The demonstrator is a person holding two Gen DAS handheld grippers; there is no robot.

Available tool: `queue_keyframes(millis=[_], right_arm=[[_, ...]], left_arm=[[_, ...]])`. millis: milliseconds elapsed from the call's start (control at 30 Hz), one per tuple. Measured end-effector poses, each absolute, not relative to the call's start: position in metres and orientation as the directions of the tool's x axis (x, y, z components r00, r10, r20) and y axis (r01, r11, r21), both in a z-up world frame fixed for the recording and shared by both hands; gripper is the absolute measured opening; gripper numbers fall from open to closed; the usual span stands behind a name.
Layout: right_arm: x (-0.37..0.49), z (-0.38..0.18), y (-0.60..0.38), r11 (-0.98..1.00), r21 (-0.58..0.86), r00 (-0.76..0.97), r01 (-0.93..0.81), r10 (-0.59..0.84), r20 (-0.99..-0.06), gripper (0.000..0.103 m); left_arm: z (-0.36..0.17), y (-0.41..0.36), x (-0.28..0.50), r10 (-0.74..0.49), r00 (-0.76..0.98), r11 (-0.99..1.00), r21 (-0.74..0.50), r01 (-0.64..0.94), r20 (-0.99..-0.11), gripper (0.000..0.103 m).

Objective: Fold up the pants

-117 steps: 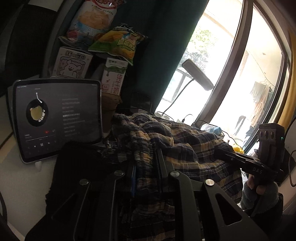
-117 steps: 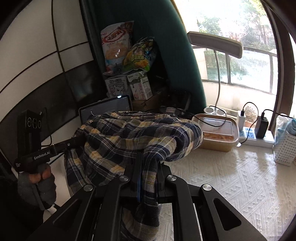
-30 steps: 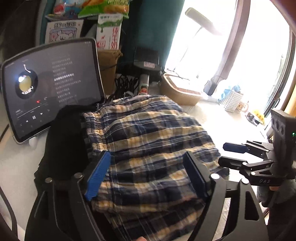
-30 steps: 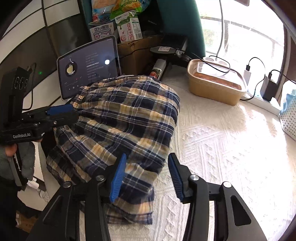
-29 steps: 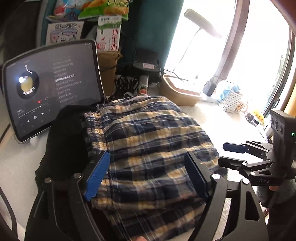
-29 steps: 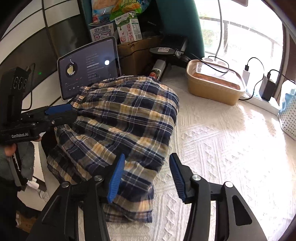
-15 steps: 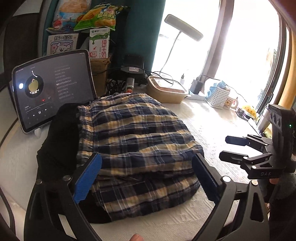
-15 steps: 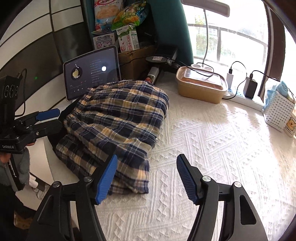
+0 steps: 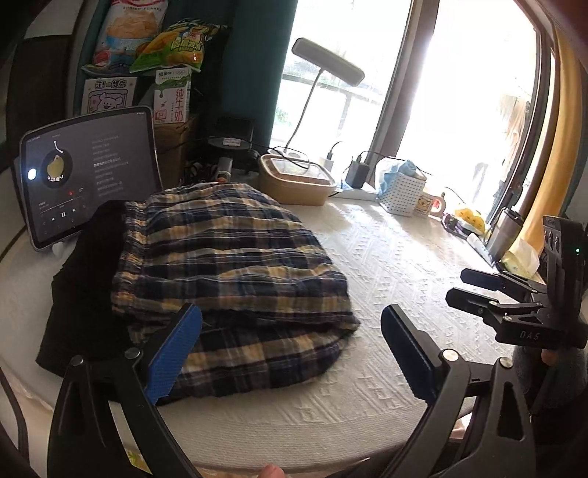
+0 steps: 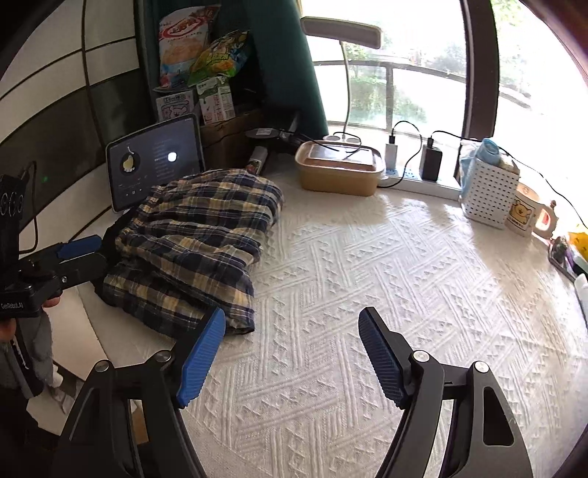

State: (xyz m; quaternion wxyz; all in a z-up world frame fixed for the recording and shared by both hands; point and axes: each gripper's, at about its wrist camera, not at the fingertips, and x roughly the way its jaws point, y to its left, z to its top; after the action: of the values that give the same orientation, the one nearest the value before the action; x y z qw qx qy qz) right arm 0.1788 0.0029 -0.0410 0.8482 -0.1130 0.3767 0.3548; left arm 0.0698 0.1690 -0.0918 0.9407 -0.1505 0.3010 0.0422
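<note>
The plaid navy-and-yellow pants (image 9: 231,272) lie folded in a stack on the white textured cloth, also in the right wrist view (image 10: 191,242). They rest partly on a black garment (image 9: 84,279). My left gripper (image 9: 290,353) is open and empty, just in front of the stack. My right gripper (image 10: 290,353) is open and empty, to the right of the pants above the bare cloth. The right gripper also shows at the right of the left wrist view (image 9: 477,290); the left gripper shows at the left of the right wrist view (image 10: 81,257).
A tablet (image 9: 88,176) stands behind the pants, with snack bags and cartons (image 9: 154,55) above it. A tan lidded box (image 10: 338,165), power strip and chargers (image 10: 422,161), a white basket (image 10: 488,187) and a mug (image 10: 525,213) line the window side. A desk lamp (image 10: 341,29) arches over.
Both grippers let go of the pants, opened and drew back. The pants went from held up to lying folded on the cloth.
</note>
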Motion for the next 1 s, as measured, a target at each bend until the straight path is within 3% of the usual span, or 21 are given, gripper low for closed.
queue_keyframes(millis=[400, 733, 1000], right_arm=[[0.138, -0.01, -0.06, 0.824, -0.021, 0.644, -0.566, 0.426, -0.635, 0.077], [0.102, 0.015, -0.095, 0.846, 0.013, 0.688, -0.533, 0.442, -0.576, 0.078], [0.086, 0.037, -0.116, 0.867, 0.051, 0.738, -0.496, 0.451, -0.502, 0.078]], left_arm=[[-0.073, 0.118, 0.048, 0.012, 0.852, 0.96, -0.232, -0.156, -0.523, 0.097], [-0.042, 0.089, 0.028, 0.089, 0.873, 0.954, -0.21, -0.213, -0.48, 0.097], [-0.02, 0.071, 0.021, 0.079, 0.894, 0.975, -0.153, -0.161, -0.441, 0.097]])
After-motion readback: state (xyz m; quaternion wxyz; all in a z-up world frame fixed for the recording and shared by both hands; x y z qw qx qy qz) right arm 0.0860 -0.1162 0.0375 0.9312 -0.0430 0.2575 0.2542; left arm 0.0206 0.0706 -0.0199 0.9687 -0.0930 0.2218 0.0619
